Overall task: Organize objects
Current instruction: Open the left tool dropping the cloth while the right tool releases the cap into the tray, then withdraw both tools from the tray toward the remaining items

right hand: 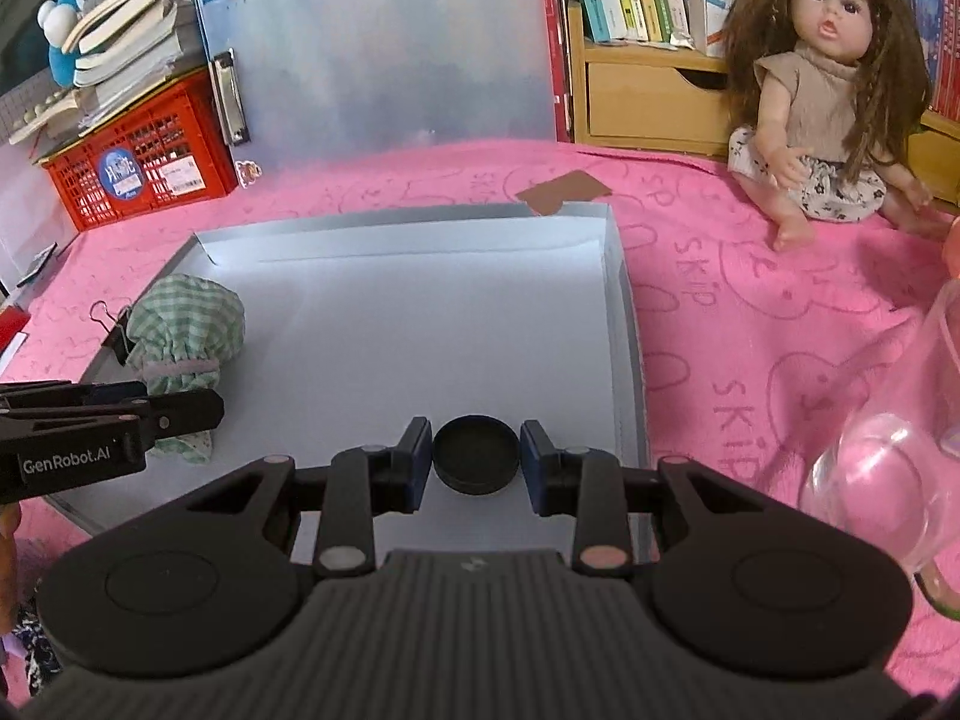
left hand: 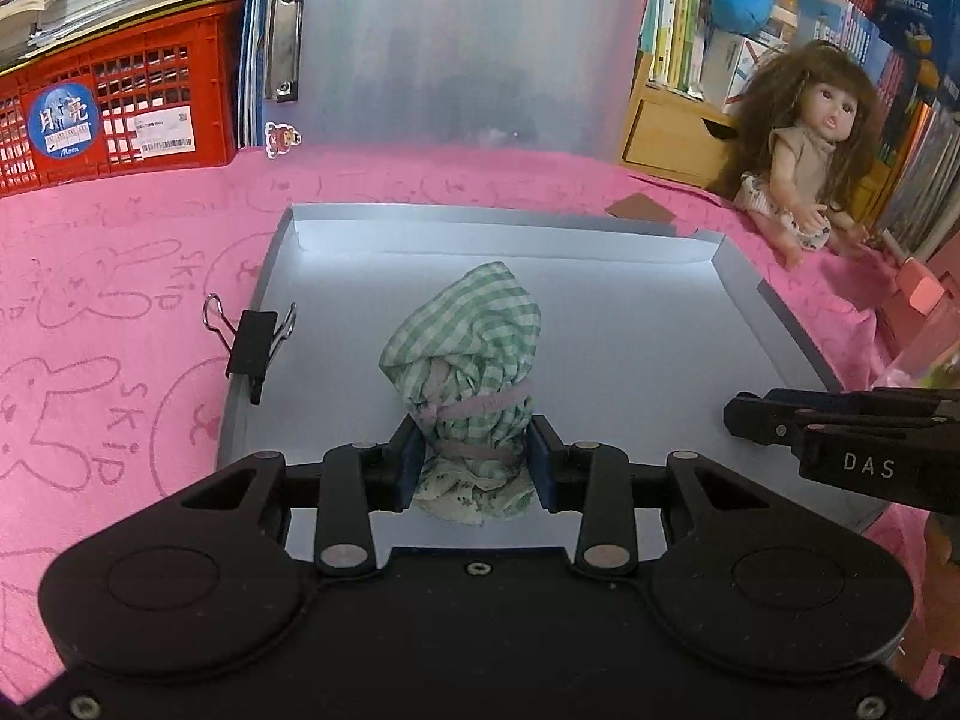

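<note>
In the left wrist view, the left gripper [left hand: 474,468] was seen closed on a green checked cloth bundle [left hand: 465,354], its blue pads [left hand: 405,468] pressed against the bundle's tied lower part, where pink bands were wound around it. The bundle was held upright over the near half of a shallow grey tray [left hand: 774,306] laid on a pink cloth [left hand: 120,276]. A black binder clip [left hand: 252,342] was clamped on the tray's left wall. A doll [left hand: 804,150] was seated beyond the tray's far right corner, and a red crate [left hand: 120,114] was placed at the far left. The other gripper's fingers were visible at the right edge.

In the right wrist view, the right gripper [right hand: 477,462] was seen narrowed on a round black lid [right hand: 477,456], gripped between its pads just above the tray's [right hand: 624,300] floor, near the right wall. The bundle [right hand: 186,330] was found at the tray's left side, beside the clip [right hand: 117,330]. A clear glass vessel [right hand: 882,474] was seen at the right, on the cloth.
</note>
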The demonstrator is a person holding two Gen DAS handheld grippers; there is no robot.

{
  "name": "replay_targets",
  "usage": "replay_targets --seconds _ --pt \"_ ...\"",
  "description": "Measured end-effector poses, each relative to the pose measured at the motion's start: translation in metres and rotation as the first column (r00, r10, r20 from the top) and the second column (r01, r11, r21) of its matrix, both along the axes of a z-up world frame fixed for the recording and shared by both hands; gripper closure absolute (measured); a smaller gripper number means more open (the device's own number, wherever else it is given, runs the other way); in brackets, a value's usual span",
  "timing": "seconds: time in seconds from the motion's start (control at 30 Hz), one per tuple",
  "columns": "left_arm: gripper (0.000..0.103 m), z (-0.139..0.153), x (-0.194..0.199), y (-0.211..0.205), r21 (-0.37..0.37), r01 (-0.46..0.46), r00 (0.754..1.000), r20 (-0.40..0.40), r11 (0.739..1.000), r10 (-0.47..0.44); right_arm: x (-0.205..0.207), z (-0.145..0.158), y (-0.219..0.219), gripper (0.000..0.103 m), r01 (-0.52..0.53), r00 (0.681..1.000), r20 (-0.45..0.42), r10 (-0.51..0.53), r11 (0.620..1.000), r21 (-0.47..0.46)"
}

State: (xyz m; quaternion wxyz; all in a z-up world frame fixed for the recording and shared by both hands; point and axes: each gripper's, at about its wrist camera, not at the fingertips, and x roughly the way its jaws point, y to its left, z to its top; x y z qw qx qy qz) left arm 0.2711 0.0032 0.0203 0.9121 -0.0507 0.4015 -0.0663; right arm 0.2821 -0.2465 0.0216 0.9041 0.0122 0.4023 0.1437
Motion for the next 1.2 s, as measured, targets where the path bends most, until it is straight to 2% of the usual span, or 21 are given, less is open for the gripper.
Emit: replay_targets --seconds 0.2,0.27,0.33,0.47,0.7,0.87,1.2 --pt "0.064 0.001 0.001 0.002 -0.029 0.013 1.0 -0.005 0.999 -0.013 0.0 0.0 0.001 0.065 -0.002 1.0 0.008 0.002 1.0 -0.009" --pt "0.053 0.004 -0.001 0.002 -0.051 0.021 1.0 -0.003 0.998 -0.021 0.0 0.001 0.001 0.062 -0.008 1.0 0.014 0.008 1.0 -0.008" --pt "0.044 0.008 -0.003 0.003 -0.06 0.021 1.0 0.012 0.998 -0.02 -0.002 0.003 0.001 0.048 -0.01 1.0 0.028 0.01 1.0 0.0" --pt "0.028 0.022 -0.012 0.005 -0.064 0.028 0.999 0.045 0.998 -0.025 -0.009 0.013 0.0 0.043 -0.024 0.997 0.075 0.023 1.0 0.002" --pt "0.02 0.052 -0.052 0.008 -0.05 0.071 0.986 0.154 0.996 -0.063 -0.044 0.039 -0.005 0.034 -0.061 0.983 0.175 0.057 0.998 0.015" --pt "0.017 0.065 -0.092 0.017 -0.079 0.088 0.971 0.229 0.993 -0.068 -0.084 0.054 -0.009 0.027 -0.084 0.959 0.274 0.076 0.996 0.016" --pt "0.017 0.048 -0.175 0.019 -0.05 0.108 0.952 0.292 0.993 -0.089 -0.143 0.049 -0.015 0.024 -0.126 0.936 0.33 0.119 0.992 -0.001"
